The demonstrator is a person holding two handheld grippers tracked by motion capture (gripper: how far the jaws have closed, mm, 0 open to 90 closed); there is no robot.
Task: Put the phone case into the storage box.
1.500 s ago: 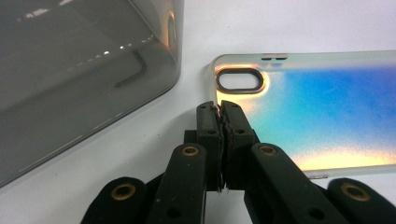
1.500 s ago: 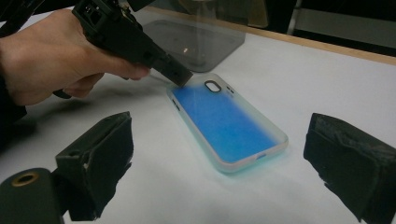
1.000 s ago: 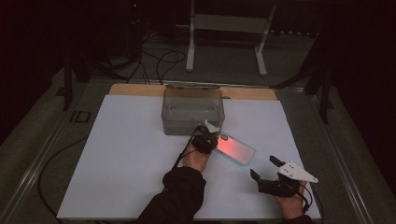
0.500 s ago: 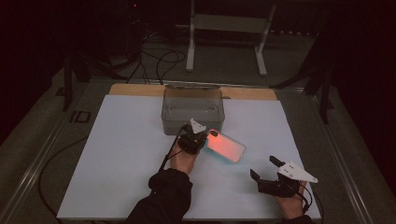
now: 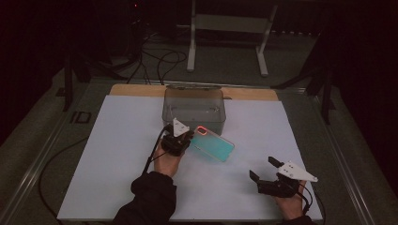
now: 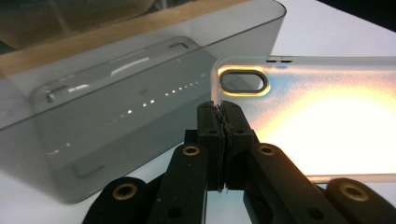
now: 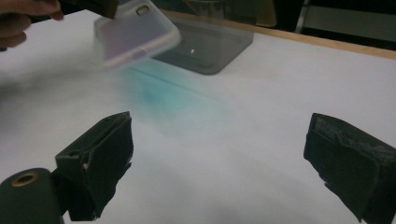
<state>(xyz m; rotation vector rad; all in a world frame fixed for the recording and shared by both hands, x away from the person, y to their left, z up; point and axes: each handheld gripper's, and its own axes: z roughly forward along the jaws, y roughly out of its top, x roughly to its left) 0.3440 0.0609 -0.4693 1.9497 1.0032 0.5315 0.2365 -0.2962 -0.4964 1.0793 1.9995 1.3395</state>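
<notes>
A translucent phone case [image 5: 213, 143] with a teal and orange sheen hangs just above the white sheet, in front of a smoky grey plastic box [image 5: 193, 110]. My left gripper [image 5: 182, 139] is shut on the case's left edge, near the camera cut-out. In the left gripper view the jaws [image 6: 219, 109] pinch that edge of the case [image 6: 308, 116], with the box [image 6: 116, 93] close behind. My right gripper [image 5: 263, 168] rests open at the front right, with nothing between its jaws. From the right gripper [image 7: 219, 140] the case [image 7: 133, 32] is at the upper left, over the box [image 7: 205, 46].
A white sheet [image 5: 117, 164] covers the table, with a wooden strip [image 5: 136, 90] along its back edge. A metal stand [image 5: 225, 28] and loose cables [image 5: 155, 58] lie beyond the table. A cable [image 5: 51, 173] trails off the left side.
My left gripper has carried the phone case leftward and slightly up, bringing it closer to the front of the grey box. The right gripper has stayed put.
</notes>
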